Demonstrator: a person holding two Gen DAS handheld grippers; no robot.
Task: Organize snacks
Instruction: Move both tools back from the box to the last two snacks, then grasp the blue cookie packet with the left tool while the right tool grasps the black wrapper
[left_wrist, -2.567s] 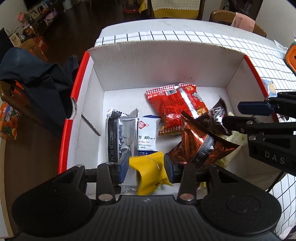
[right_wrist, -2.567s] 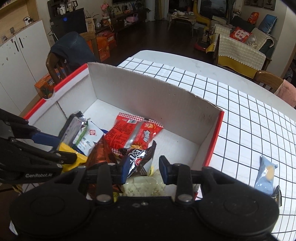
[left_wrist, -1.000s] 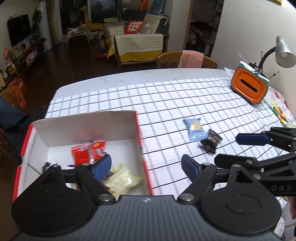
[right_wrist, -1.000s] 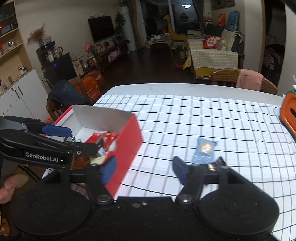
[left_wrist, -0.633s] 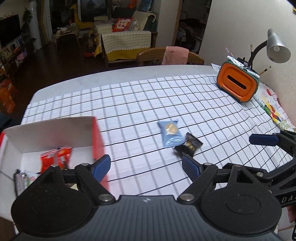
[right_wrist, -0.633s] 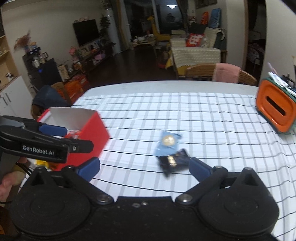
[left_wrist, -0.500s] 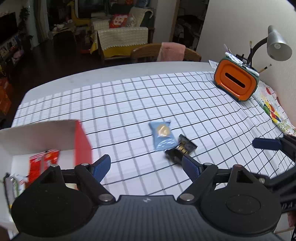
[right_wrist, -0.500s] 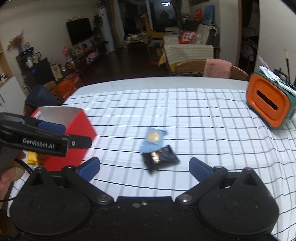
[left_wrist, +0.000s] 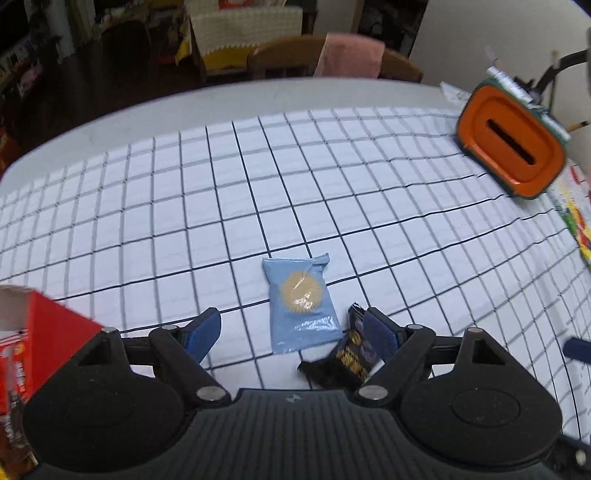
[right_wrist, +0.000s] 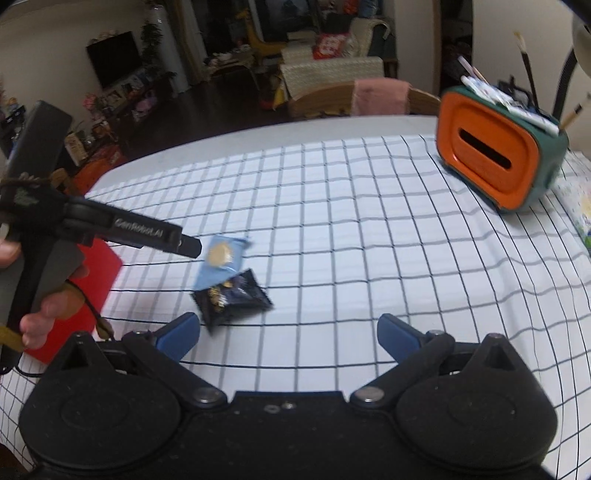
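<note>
A light blue snack packet (left_wrist: 301, 302) lies flat on the checked tablecloth, with a black snack packet (left_wrist: 341, 363) touching its near right corner. My left gripper (left_wrist: 291, 332) is open and empty, its jaws either side of the blue packet's near end. The right finger (left_wrist: 380, 332) overlaps the black packet. In the right wrist view the blue packet (right_wrist: 221, 260) and black packet (right_wrist: 232, 297) lie ahead and left of my open, empty right gripper (right_wrist: 288, 334). The red snack box (left_wrist: 44, 328) is at the left edge.
An orange and green pen holder (right_wrist: 495, 158) stands at the table's far right, also in the left wrist view (left_wrist: 513, 155). A colourful paper (left_wrist: 576, 221) lies beside it. Chairs (right_wrist: 351, 96) stand behind the far table edge.
Both grippers left the box, opened wide and swung right over the table. The left gripper has come down close around the blue packet; the box has slid to the left edge.
</note>
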